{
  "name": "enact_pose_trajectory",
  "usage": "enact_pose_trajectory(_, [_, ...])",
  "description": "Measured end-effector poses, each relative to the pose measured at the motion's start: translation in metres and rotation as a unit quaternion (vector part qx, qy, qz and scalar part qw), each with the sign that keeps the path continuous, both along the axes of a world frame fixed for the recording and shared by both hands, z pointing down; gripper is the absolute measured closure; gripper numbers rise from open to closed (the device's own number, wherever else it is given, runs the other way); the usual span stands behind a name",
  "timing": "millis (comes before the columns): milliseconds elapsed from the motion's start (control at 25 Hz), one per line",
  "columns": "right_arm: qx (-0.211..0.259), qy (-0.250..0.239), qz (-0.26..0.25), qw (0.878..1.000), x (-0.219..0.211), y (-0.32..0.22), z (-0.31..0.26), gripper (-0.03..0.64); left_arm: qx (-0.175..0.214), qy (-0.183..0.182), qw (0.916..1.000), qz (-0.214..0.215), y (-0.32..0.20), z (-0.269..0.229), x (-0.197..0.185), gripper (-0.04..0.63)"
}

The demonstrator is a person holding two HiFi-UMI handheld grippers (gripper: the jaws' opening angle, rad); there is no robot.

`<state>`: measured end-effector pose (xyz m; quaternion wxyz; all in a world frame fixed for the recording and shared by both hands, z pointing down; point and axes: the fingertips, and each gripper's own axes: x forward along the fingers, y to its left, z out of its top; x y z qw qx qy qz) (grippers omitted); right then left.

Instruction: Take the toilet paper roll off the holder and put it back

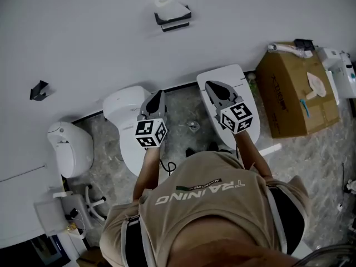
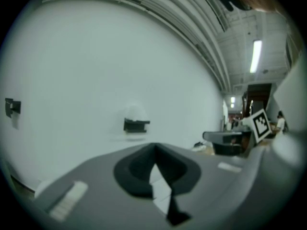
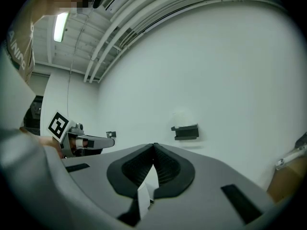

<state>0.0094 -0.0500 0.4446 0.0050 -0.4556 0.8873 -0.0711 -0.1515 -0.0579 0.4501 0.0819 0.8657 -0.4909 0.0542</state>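
Seen from above, the person's two bare forearms (image 1: pixel 146 168) reach forward, side by side. The left gripper (image 1: pixel 158 95) and the right gripper (image 1: pixel 212 87) point ahead, slightly apart, each with jaws closed tip to tip and holding nothing.

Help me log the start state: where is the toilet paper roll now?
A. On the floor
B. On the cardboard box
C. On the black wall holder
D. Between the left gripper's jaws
C: the toilet paper roll sits on the black holder on the wall, apart from the left gripper and right gripper, both shut and empty.
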Motion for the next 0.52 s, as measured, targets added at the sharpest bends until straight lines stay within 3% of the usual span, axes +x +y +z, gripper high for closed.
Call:
enact_pose_trajectory(240, [-0.005, 0.003, -0.027, 1.000, -0.014, -0.005, 0.005, 0.606, -0.010, 0.001, 0.9997, -0.023, 0.009, 0.008, -0.009, 0.592])
enact_pose_trajectory(520, [0.008, -0.021, -0.019, 1.000, -0.032, -0.017, -0.003, 0.606, -0.012, 0.005, 0.9997, -0.022, 0.017, 0.011, -0.017, 0.592])
